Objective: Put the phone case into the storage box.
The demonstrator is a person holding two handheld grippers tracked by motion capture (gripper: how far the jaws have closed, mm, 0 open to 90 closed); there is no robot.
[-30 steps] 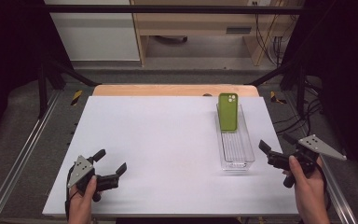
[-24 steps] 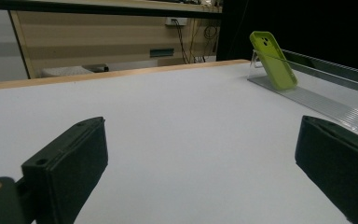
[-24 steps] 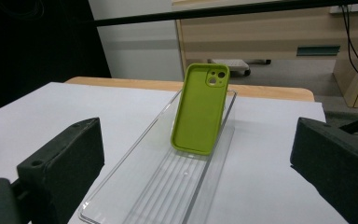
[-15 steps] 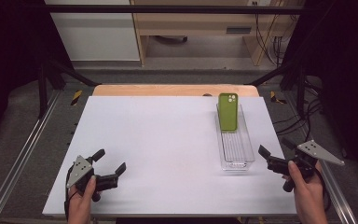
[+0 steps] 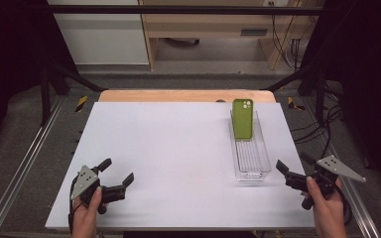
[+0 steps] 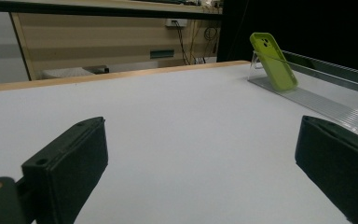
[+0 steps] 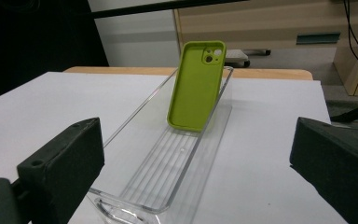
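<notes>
Both tongs stood apart, empty: left tongs near the bench's front-left corner, right tongs just beside the clear tray. Green phone case leaned upright at the tray's far end. Risk, we judged: nudging the light tray could topple the case. Right gripper view showed the case's hollow inside; high view didn't.

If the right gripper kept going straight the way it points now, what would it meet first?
Probably the near end wall of the clear tray, dead ahead of the open right gripper; the green phone case leans farther back inside it.
</notes>
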